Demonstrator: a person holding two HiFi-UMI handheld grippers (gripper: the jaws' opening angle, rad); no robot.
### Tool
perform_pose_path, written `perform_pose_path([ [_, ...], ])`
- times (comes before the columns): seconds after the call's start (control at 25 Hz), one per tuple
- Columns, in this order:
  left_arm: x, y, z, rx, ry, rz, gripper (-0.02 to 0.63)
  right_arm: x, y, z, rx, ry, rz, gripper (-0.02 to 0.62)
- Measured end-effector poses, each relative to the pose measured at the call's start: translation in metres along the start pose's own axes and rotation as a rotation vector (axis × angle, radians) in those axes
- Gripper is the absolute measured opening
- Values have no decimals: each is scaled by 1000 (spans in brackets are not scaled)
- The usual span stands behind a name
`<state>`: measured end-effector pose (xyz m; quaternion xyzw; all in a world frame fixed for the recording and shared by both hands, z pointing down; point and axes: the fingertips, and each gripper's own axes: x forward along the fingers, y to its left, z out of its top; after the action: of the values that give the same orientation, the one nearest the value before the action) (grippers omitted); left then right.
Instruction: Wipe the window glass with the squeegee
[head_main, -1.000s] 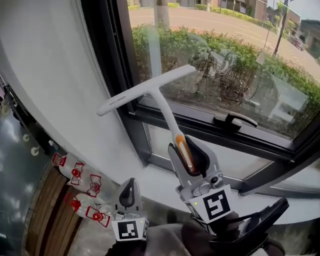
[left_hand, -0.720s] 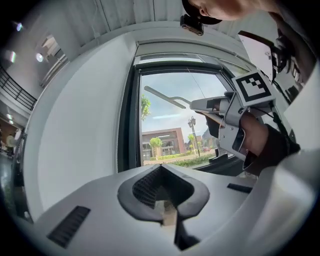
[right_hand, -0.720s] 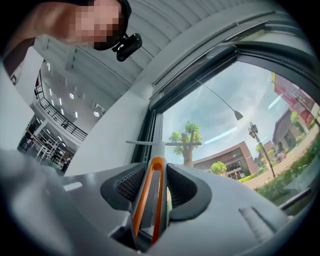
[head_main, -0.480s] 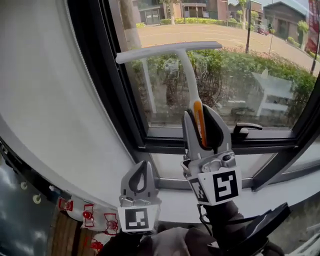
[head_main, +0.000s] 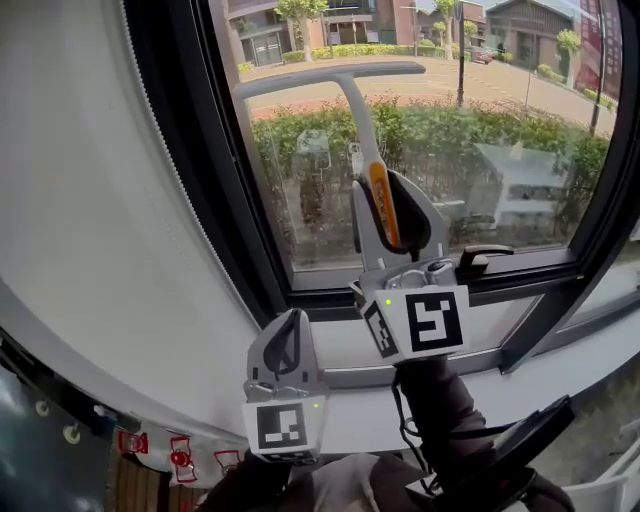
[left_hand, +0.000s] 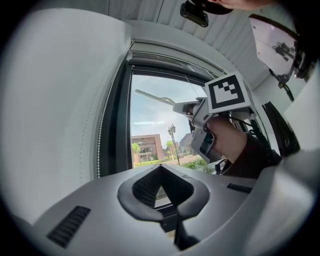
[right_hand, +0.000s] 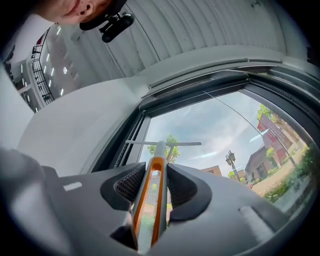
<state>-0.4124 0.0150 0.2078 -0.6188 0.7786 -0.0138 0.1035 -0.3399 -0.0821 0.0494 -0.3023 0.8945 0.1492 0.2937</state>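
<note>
Item one, right gripper (head_main: 380, 185): I read its jaws as clamped on the squeegee (head_main: 352, 105), with the ribbed pads pressed against either side of the orange-trimmed handle, which runs straight up out of the jaws. Item two, the squeegee itself: a white stem, upright with a slight lean to the left, ending in a long crossbar blade (head_main: 330, 78). The blade lies roughly level across the upper part of the window glass (head_main: 500, 130), its left end near the dark window frame (head_main: 175, 150); whether it actually presses on the pane I cannot tell. Item three, left gripper (head_main: 292, 322): held low and to the left of the right one, in front of the white sill (head_main: 350, 412). Its jaws are brought together at the tips, leaving only the small hollow between the pads, with nothing in them. Item four, fixtures: a black window latch (head_main: 482, 257) on the lower frame rail, just right of the right gripper, and a white wall (head_main: 80, 200) left of the frame, with a bead cord (head_main: 168, 145) hanging along its edge. Item five, through the glass: a green hedge (head_main: 450, 125), with a road and buildings beyond. Item six, bottom left corner: small red-and-white objects (head_main: 178, 455), too small for me to identify.
</note>
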Motion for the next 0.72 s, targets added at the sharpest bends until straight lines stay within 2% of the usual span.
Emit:
perform_pose_path([
  [0.44,-1,-3,-6,-42,-2,-22,2,24,10,-11,-94,28,-44,132],
  [0.72,-6,-4,-12,-63,6,-28,2,27,19,-15,-89,38,-63,132],
])
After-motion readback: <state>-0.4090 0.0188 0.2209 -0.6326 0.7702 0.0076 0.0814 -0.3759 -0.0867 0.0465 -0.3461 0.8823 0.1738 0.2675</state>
